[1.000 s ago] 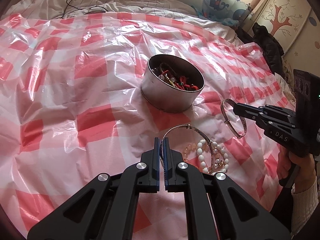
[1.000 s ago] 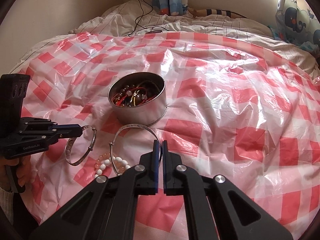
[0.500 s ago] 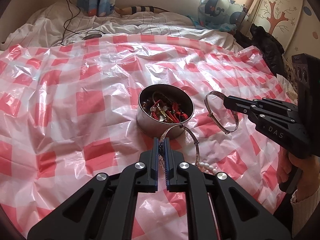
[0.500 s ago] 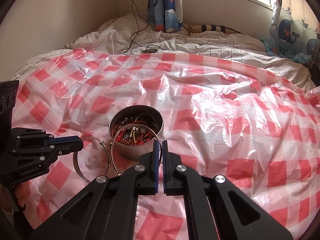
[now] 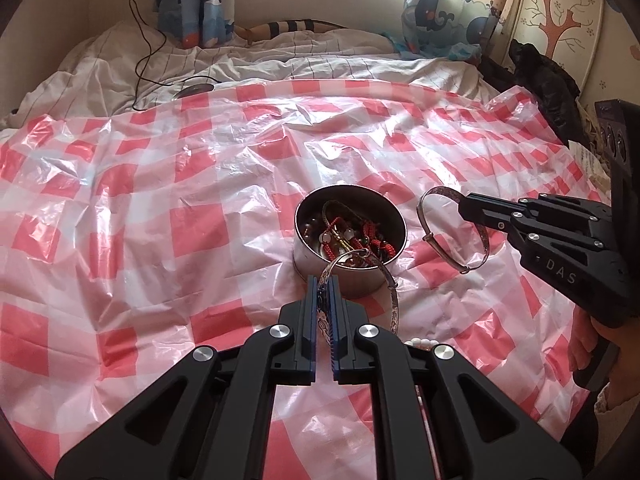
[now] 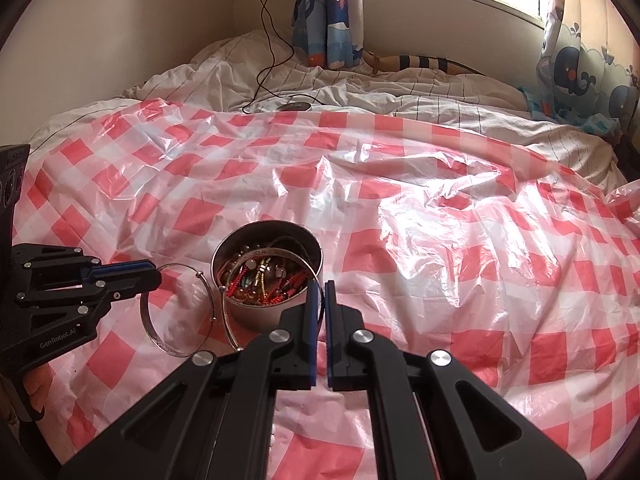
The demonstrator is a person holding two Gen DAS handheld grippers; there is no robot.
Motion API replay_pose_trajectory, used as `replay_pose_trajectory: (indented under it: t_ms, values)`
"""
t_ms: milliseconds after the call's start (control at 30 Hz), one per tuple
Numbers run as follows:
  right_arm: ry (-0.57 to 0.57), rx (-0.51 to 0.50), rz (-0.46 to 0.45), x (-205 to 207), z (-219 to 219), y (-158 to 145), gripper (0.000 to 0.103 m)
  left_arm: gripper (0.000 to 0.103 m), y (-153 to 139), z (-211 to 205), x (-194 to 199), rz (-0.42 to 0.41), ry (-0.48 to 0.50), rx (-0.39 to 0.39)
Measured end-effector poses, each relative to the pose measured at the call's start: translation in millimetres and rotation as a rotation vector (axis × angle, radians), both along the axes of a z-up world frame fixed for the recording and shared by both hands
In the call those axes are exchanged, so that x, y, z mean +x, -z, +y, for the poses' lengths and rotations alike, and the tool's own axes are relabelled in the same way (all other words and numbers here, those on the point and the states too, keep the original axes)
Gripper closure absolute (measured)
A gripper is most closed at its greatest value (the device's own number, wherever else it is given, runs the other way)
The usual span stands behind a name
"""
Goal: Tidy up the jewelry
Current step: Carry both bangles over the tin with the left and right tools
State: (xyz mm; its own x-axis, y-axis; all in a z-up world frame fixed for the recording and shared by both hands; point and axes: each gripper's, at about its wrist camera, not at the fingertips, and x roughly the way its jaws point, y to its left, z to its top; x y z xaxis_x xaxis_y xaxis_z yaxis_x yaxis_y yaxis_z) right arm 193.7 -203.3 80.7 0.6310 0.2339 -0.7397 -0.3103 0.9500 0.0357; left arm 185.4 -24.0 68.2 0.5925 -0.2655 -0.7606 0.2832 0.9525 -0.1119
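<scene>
Checked plastic covers the bed (image 5: 120,240) around a tin (image 5: 348,272). Both grippers, left (image 5: 323,280) and right (image 6: 318,286), pinch thin bangles (image 5: 390,292) (image 5: 436,240) by their rims. Stiff, light, likely slippery.

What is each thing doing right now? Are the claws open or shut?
Left claw: shut on left bangle, held up near the tin.
Right claw: shut on right bangle, held up beside the tin.
Tin: upright, no lid, holding tangled jewelry.
White bead bracelet: lying on the checked sheet, mostly hidden.

2 wrist fisheyes, close, facing forward; both share tin (image 5: 350,236) (image 6: 267,276), bedspread.
</scene>
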Motion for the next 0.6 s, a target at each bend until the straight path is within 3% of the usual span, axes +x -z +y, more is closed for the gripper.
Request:
replay_pose_trajectory:
  t_ms: [267,600]
  values:
    - [0.005,0.002,0.001,2,-2,3,0.099,0.098,-8,-7,3,-0.064,-0.012,0.076]
    - [0.002,0.000,0.004,4,-2,6,0.099,0.098,-13,-13,3,-0.112,-0.014,0.110]
